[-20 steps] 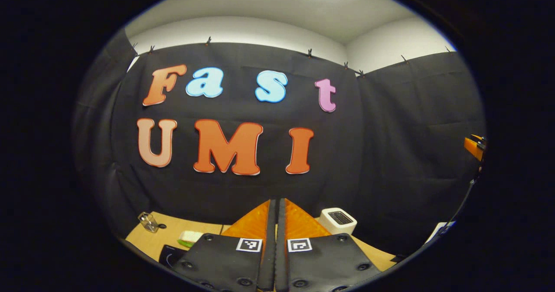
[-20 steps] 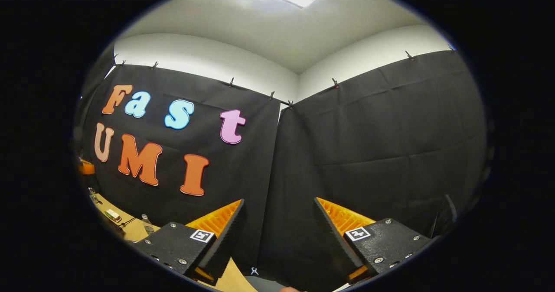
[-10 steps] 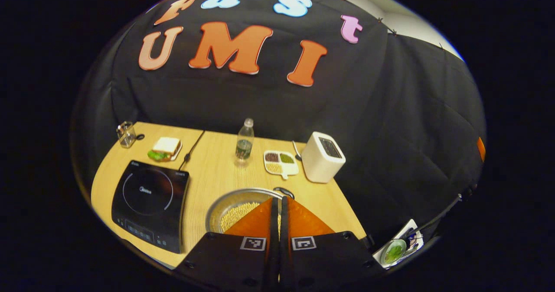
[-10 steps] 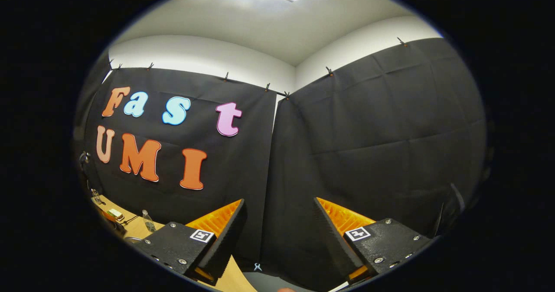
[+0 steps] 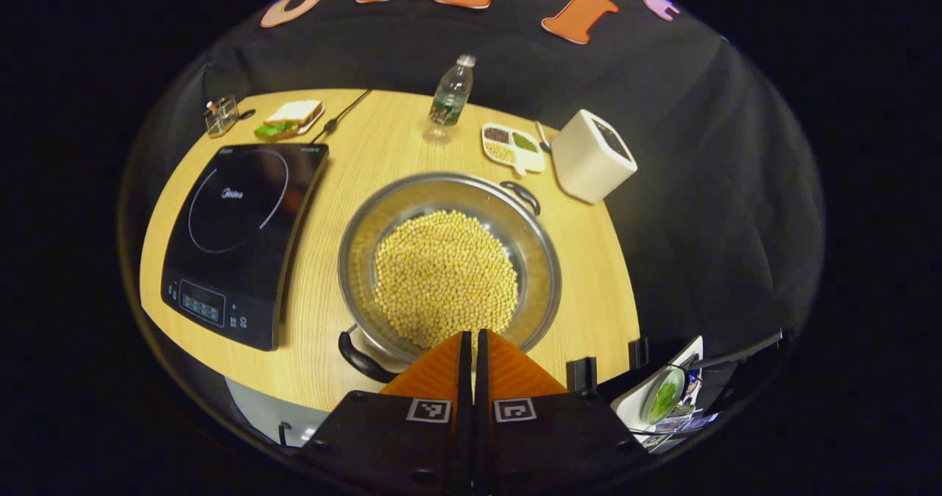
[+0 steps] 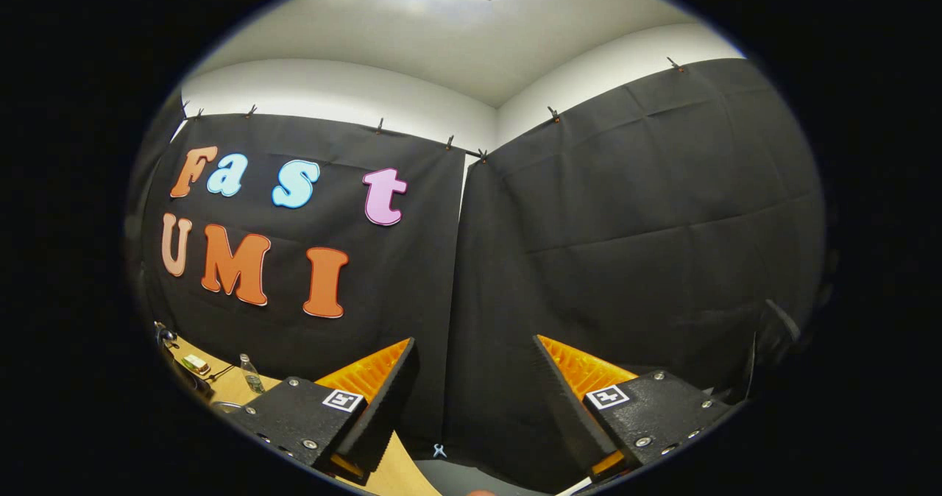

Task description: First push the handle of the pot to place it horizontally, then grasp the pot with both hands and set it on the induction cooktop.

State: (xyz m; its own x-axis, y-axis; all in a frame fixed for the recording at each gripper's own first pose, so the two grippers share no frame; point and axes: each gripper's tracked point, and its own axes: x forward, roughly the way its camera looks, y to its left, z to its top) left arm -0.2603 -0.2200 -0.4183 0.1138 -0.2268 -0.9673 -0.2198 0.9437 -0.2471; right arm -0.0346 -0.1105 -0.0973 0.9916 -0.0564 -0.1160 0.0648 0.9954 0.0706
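Pot: a wide, shallow steel pot (image 5: 449,260) is seen on the wooden table (image 5: 368,157), filled with small round yellow beans, just in front of and below the left gripper (image 5: 472,349).
Handles: two black loop handles are set on a diagonal — the near handle (image 5: 360,358) lies just left of the pot's near rim, the far handle (image 5: 521,196) at the pot's far right rim.
Left gripper: its ribbed orange fingers are pressed together with nothing between them; it is the nearer tool to the pot.
Right gripper: the right gripper (image 6: 473,378) is spread wide and empty, aimed at the black cloth wall, probably well away from the pot.
Cooktop: a flat, glossy black induction cooktop (image 5: 235,238) lies just left of the pot, apart from it.
Likely step: a sideways push on the near handle is called for.
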